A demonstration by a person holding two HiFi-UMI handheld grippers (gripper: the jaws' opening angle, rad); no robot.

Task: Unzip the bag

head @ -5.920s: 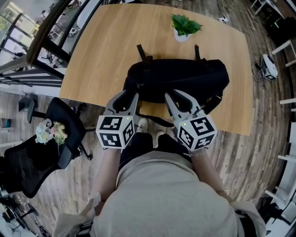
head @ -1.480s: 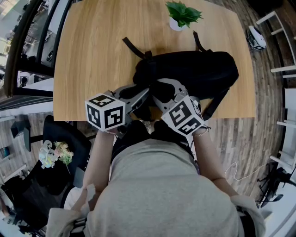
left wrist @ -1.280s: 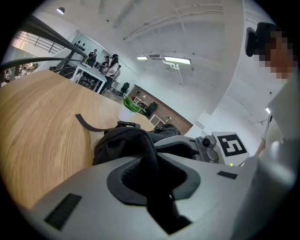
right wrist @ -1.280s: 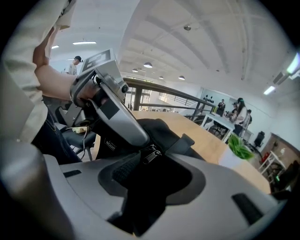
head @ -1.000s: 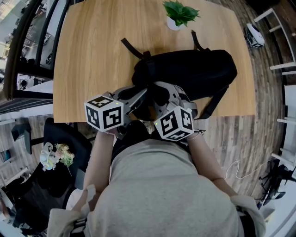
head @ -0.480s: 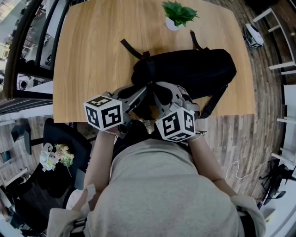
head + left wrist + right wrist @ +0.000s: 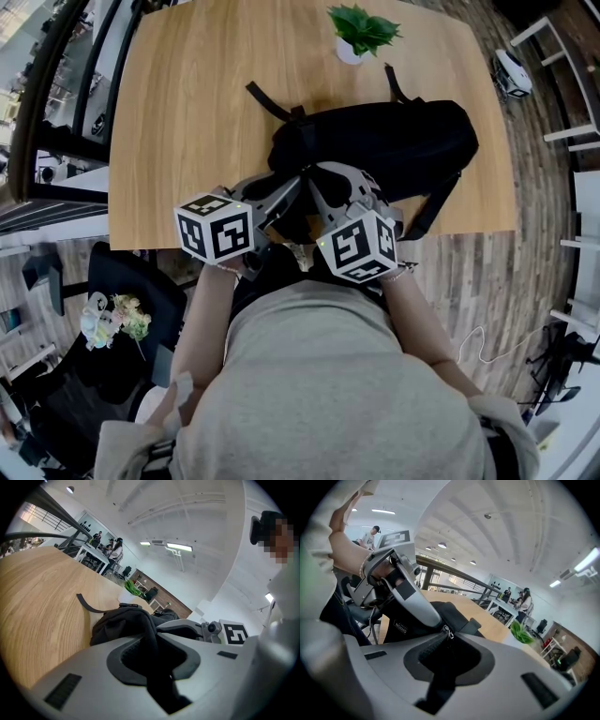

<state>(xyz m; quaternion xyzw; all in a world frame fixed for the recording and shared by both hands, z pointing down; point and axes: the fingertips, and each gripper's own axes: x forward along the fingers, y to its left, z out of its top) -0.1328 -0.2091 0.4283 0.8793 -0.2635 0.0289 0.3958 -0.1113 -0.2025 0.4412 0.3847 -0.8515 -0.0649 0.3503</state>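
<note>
A black bag (image 7: 384, 145) lies across the wooden table (image 7: 187, 103), straps trailing at its far side. Both grippers meet at its near left end. My left gripper (image 7: 292, 185) is shut on a raised fold of the bag's black fabric (image 7: 140, 620). Close beside it, my right gripper (image 7: 314, 183) has just been closing. Its jaws now pinch the black zipper pull (image 7: 443, 660), and the metal slider (image 7: 448, 632) shows right at their tips. The left gripper's grey finger (image 7: 410, 599) crosses the right gripper view, and the right gripper's marker cube (image 7: 234, 632) shows in the left gripper view.
A small potted plant (image 7: 361, 33) stands at the table's far edge behind the bag. One bag strap (image 7: 433, 211) hangs over the near edge at the right. A black office chair (image 7: 122, 281) stands left of me on the wood floor.
Since the earliest frame both grippers have come from in front of the bag onto its near left end. The right gripper's cube then swung in toward the left one. Lately almost nothing moves.
</note>
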